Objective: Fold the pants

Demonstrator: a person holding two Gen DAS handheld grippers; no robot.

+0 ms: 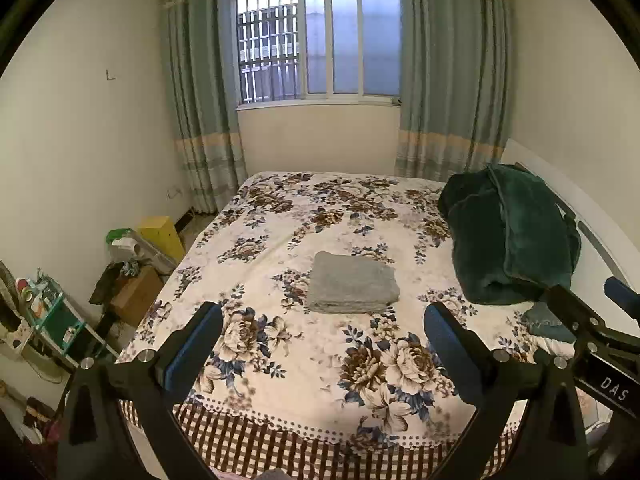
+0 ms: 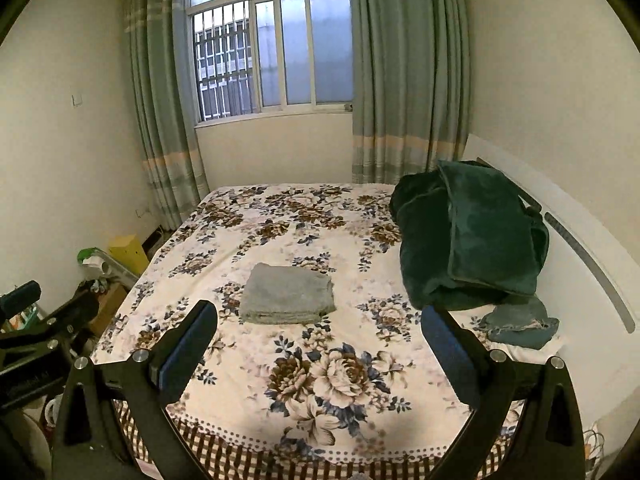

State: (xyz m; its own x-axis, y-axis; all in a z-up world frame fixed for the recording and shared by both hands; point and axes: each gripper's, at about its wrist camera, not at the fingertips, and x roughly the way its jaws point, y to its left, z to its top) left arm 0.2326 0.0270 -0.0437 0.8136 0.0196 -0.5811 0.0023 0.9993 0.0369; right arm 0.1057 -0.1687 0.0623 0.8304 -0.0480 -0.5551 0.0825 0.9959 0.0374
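Note:
The grey pants lie folded into a neat flat rectangle in the middle of the floral bedspread. They also show in the right wrist view. My left gripper is open and empty, held above the bed's near end, well short of the pants. My right gripper is open and empty too, beside the left one and equally back from the pants. The right gripper's body shows at the right edge of the left wrist view.
A dark green blanket is heaped at the bed's right side by the white headboard. A blue-grey cloth lies below it. Boxes and clutter stand on the floor left of the bed. A curtained window is behind.

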